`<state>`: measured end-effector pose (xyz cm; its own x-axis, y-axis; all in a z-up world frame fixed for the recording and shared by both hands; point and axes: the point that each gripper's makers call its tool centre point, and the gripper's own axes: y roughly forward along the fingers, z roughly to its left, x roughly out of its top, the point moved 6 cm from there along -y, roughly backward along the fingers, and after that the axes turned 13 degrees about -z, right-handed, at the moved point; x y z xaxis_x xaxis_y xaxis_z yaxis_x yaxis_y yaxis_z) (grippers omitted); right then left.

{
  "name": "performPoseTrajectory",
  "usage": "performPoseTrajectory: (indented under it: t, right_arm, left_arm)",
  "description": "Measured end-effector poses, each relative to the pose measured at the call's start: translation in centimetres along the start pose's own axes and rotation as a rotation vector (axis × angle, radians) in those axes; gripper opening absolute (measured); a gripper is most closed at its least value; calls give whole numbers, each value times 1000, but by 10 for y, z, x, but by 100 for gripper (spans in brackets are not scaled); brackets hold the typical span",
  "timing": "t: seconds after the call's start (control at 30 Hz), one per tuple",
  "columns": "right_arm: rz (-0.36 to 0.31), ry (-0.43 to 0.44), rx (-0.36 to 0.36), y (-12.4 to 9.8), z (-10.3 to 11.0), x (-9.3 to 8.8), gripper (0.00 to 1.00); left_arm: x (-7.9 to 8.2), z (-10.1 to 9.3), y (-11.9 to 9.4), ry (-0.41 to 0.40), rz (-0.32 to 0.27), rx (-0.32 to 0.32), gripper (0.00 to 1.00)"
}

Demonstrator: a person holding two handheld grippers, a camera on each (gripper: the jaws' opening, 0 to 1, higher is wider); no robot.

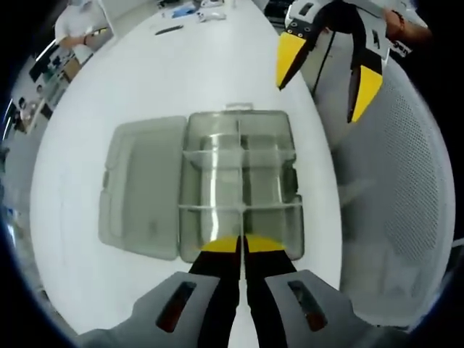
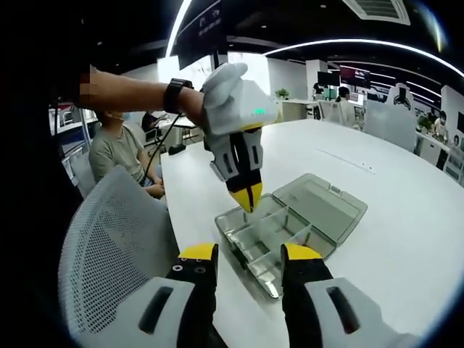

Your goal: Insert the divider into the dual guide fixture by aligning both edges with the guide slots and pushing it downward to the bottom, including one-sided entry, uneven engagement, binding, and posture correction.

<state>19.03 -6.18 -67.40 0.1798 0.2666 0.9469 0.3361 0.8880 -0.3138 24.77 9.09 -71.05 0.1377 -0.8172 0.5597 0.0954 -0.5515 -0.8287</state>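
A clear plastic compartment box (image 1: 272,170) lies on the white table (image 1: 181,72) with its lid (image 1: 141,188) folded open to the left. Clear dividers (image 1: 239,154) stand inside it. My left gripper (image 1: 241,245) is shut, its yellow tips at the box's near wall; I cannot tell whether a clear divider is between them. In the right gripper view the left gripper (image 2: 247,199) points straight down onto the box (image 2: 279,246), whose lid (image 2: 319,206) lies beyond it. My right gripper (image 2: 243,254) is open and empty, held short of the box, and appears raised (image 1: 330,72) beside the table edge.
A white mesh chair (image 1: 406,181) stands beside the table edge (image 2: 109,239). A person sits behind it (image 2: 119,152). A pen (image 1: 168,30) and small items (image 1: 196,11) lie at the table's far end. More desks and people fill the room beyond.
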Motion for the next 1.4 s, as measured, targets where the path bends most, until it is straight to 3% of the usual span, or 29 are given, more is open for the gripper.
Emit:
performPoseTrajectory:
  t: [0.9,1.13,1.4]
  right_arm:
    - [8,-9,16,3,3,1,31]
    - [18,-11,10,3,4,1,32]
    - [36,-27,27,7,8,0,32]
  left_arm:
    - [-4,-2,7,20,19,14,0]
    - [-7,-4,6,0,-27,68,0]
    - [-16,-10,0,-57,-145,147,7]
